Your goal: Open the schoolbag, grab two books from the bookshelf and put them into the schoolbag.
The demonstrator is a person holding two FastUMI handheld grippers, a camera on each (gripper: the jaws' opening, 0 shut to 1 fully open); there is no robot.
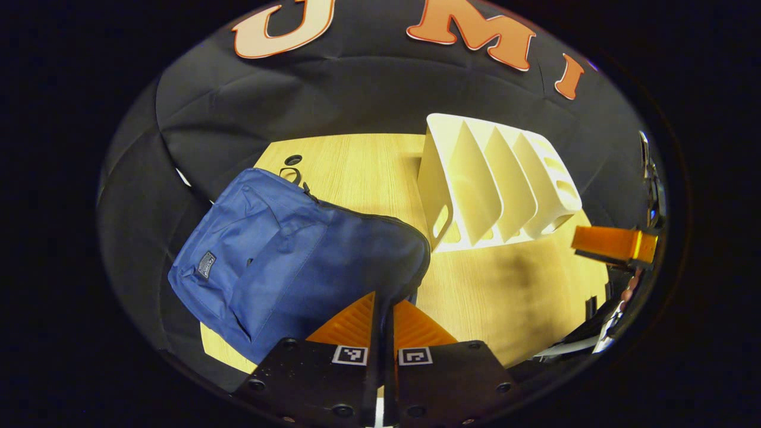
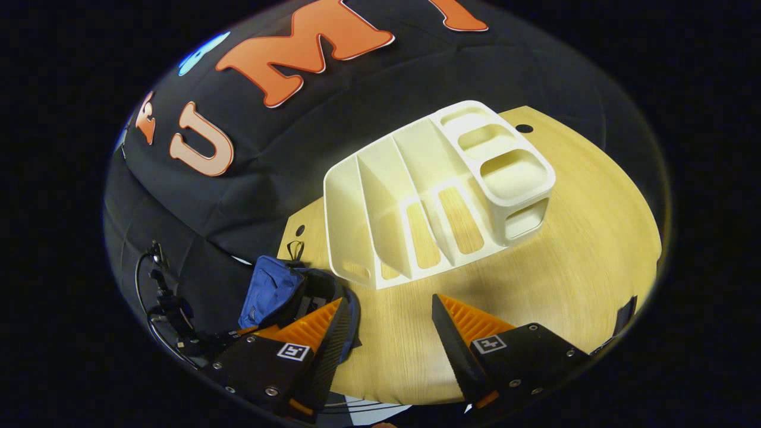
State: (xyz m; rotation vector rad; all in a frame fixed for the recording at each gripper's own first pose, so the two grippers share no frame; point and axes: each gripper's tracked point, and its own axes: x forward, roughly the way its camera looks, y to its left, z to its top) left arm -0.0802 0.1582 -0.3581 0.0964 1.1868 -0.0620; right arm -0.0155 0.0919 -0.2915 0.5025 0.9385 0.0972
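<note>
The blue schoolbag [image 1: 279, 255] lies flat on the wooden table, left of the white bookshelf [image 1: 493, 184]. My left gripper [image 1: 384, 298] is shut on the bag's dark zipped rim at its near right corner. In the right gripper view the bookshelf [image 2: 416, 202] stands in the middle with bare slots, and the schoolbag [image 2: 273, 288] lies at lower left with its mouth gaping. My right gripper [image 2: 389, 304] hangs open above the table in front of the shelf, nothing between its fingers. One of its orange fingers [image 1: 612, 244] shows at the far right of the left gripper view.
The wooden table [image 2: 582, 238] has small round cable holes [image 2: 524, 128] near its back edge. Black cables [image 2: 166, 309] hang off the table's left side by the booth wall. Bare wood lies between the bag and the shelf.
</note>
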